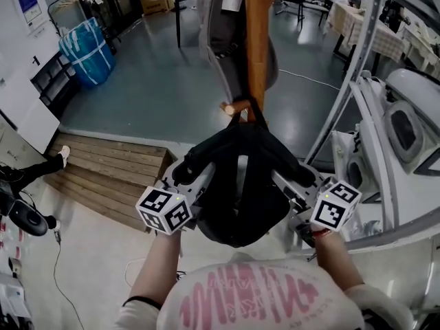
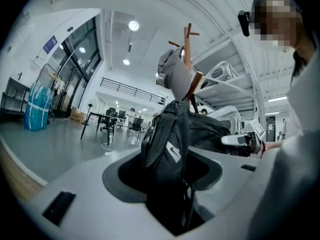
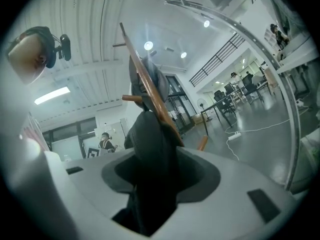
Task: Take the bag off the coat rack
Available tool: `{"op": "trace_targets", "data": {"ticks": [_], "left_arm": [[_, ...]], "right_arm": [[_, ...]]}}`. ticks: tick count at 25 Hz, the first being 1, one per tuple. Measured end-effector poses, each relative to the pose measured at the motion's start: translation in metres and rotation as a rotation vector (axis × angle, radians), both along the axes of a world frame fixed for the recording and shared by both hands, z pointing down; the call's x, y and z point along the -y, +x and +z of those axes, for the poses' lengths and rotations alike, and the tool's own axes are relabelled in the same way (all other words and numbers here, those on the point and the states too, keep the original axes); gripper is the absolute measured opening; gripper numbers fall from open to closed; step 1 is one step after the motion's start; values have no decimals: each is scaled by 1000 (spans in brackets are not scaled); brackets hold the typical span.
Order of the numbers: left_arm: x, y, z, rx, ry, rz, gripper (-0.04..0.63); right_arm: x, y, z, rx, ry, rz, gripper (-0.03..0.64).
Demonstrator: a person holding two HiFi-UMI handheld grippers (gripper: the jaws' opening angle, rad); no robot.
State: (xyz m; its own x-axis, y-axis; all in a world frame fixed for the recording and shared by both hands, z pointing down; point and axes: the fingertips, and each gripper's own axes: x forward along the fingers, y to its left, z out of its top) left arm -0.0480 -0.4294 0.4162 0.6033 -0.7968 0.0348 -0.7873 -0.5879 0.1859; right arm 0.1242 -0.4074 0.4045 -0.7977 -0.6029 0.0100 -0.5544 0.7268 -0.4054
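A black bag [image 1: 240, 184] hangs at the middle of the head view, its strap looped over a short wooden peg [image 1: 237, 106] of the coat rack [image 1: 256, 40], whose brown pole runs from the bag up to 12 o'clock. A grey garment [image 1: 216, 33] hangs on the same pole, above the bag and slightly toward 11 o'clock. The left gripper [image 1: 189, 177] meets the bag from about 8 o'clock and the right gripper [image 1: 295, 177] from about 4 o'clock, so the bag sits between the two tools. Each tool carries its marker cube [image 1: 163, 210] near the person's wrist. In the left gripper view the bag's dark fabric and a webbing strap [image 2: 159, 134] fill the gap between the jaws, which are clamped on that side of the bag. In the right gripper view a fold of the same black fabric [image 3: 150, 154] is pinched between the jaws, with the pole [image 3: 150, 91] slanting up toward 11 o'clock behind it. So both tools grasp the bag while it remains on the peg. On the floor, a wooden platform [image 1: 110, 174] lies at 9 o'clock of the bag and a blue wrapped bundle [image 1: 88, 50] stands at 10 o'clock, well apart from the rack. A white curved frame [image 1: 357, 67] rises at 2 o'clock.
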Motion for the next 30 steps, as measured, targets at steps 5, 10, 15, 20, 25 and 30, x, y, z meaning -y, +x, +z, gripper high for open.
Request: {"op": "trace_targets", "data": {"ticks": [5,10,15,20,25,30], "left_arm": [[-16,6,0,11,-51,3,172],[-24,9,-3,-2,-43,-33,164],[-33,10,-7,-24,-40,-46,161],[-48,8,-20,-51,-18,-46,161],[-62,1,-33,-52,-19,-70,158],[-69,-6,-42,-43,0,-91,156]], "right_arm": [[-2,2,1,-73,-20,57,164],[-7,3,-2,-80,-28,81,161],[-13,2,-6,-95,-38,74,152],[-22,0,-17,-84,-37,77,150],[-32,-7,-30,-87,-31,60,149],[-35,-14,-36,-76,-16,41,149]]}}
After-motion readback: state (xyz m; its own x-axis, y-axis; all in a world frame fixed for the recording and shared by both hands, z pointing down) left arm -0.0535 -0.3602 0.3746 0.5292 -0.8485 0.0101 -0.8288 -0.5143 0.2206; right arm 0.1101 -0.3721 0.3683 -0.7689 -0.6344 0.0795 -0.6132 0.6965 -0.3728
